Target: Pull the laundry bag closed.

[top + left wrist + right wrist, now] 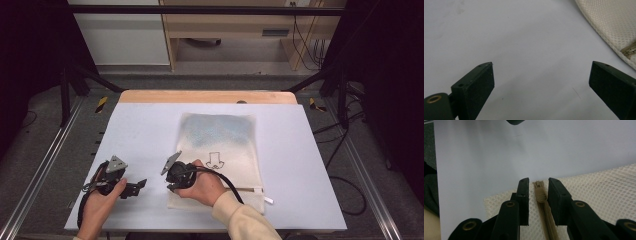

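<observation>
Straddling the zipper tape end (539,191), right gripper (537,187), mesh pouch (220,145) printed with an arrow outline

Table (150,125) before me: a white sheet covers its top, with a strip of bare wood showing along the far edge. Directly on the sheet lies one cream mesh pouch (220,140), flat, right of centre, its zipper (247,189) running along the near edge, white pull toward the right.

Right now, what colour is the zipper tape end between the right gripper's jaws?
Tan-brown zipper tape end, against the cream mesh pouch; best in the right gripper view.
</observation>
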### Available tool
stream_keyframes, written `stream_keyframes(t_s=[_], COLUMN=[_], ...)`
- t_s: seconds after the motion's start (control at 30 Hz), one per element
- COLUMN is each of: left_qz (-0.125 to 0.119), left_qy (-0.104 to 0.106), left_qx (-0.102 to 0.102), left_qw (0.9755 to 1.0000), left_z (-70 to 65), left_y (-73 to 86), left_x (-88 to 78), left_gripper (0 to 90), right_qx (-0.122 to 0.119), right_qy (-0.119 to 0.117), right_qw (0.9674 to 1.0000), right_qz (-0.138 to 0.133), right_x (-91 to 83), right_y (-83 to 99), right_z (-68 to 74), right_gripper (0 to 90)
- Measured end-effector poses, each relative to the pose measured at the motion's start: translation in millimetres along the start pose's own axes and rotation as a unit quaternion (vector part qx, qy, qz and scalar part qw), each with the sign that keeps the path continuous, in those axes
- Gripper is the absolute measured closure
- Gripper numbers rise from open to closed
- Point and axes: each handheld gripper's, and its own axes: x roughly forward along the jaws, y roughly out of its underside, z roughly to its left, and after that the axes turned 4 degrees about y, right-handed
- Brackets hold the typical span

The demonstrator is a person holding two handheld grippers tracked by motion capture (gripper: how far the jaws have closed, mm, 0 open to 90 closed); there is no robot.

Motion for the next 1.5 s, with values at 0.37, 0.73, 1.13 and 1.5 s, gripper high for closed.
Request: stream_keyframes(t_s=[0.37, 0.73, 1.13, 1.5], left_qz=[-0.008, -0.031, -0.043, -0.026], left_qy=[0.012, 0.075, 0.138, 0.170], left_qx=[0.002, 0.008, 0.003, 0.002], left_qw=[0.9999, 0.9967, 0.9894, 0.9851], left_z=[-4.0, -20.2, -47.2, -67.8], left_y=[-1.9, -3.3, -12.8, -22.6], left_x=[-3.0, -19.6, -14.2, 1.1], left_gripper=[5.4, 5.2, 4.7, 8.8], right_qx=[0.002, -0.001, 0.004, -0.004], right_qy=[-0.004, -0.030, -0.040, -0.041], right_qw=[1.0000, 0.9994, 0.9981, 0.9978], right_qz=[0.002, -0.019, -0.047, -0.052], right_x=[9.7, -7.5, -21.6, -22.7], right_y=[5.5, 6.7, 10.7, 10.1], right_z=[-2.5, -8.1, -17.6, -17.1], right_gripper=[81.7, 82.1, 82.0, 82.0])
